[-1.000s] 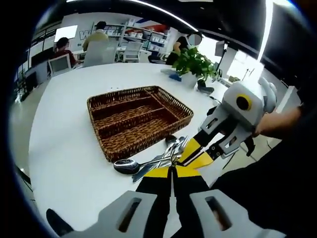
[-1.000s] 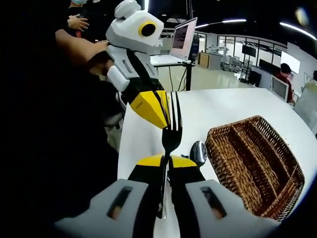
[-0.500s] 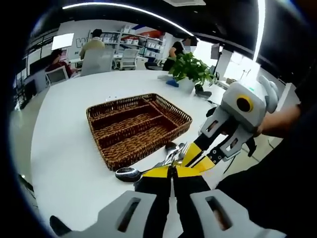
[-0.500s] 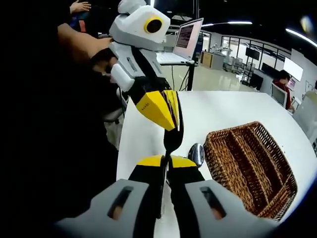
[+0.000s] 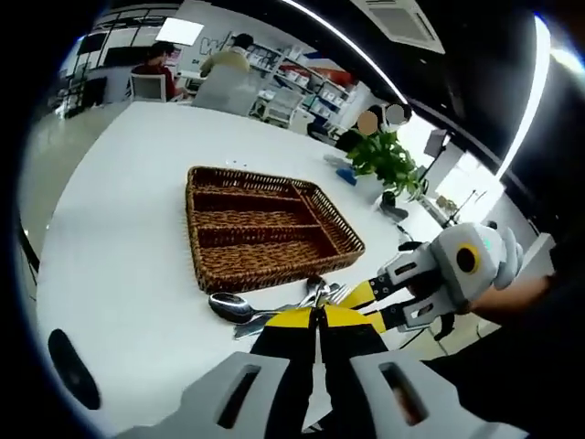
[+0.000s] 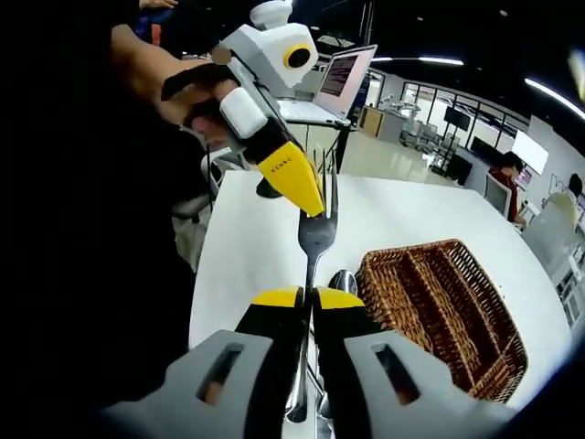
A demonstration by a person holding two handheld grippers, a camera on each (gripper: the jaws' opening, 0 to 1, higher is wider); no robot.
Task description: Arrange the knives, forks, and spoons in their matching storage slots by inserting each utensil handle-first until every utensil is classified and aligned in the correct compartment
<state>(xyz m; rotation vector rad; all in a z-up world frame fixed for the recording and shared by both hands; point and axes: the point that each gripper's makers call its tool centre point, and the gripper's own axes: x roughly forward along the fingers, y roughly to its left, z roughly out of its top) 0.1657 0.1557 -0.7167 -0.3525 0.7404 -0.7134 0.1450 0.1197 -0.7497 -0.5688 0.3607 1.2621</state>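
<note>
Against the earlier left gripper view, we now look down on the basket (image 5: 271,240) from higher and further left, so more of the white table (image 5: 119,229) shows around it; we read this as a move of the camera. In the right gripper view the left gripper (image 6: 306,196) has swung to a steeper slant, and its yellow tip now sits at the tines of the fork (image 6: 314,240) rather than alongside them.

We see the right gripper (image 6: 308,296) closed on the fork's handle, the fork standing upright above its yellow jaw tips with its tines uppermost. The left gripper's jaws look pressed together, and its tip appears to touch the fork's head; we cannot tell whether it grips it.

The basket is brown wicker, rectangular, with three long slots set side by side, each with nothing in it. Just beside its near edge lies a small heap of cutlery, among it a spoon (image 5: 234,306) with its bowl pointing left.

Around it we note a potted plant (image 5: 388,165) at the far right of the table, seated people (image 5: 157,66) and shelves beyond, and an open laptop (image 6: 336,84) on a stand behind the left gripper. In the left gripper view the right gripper (image 5: 367,302) reaches in from the right over the heap.
</note>
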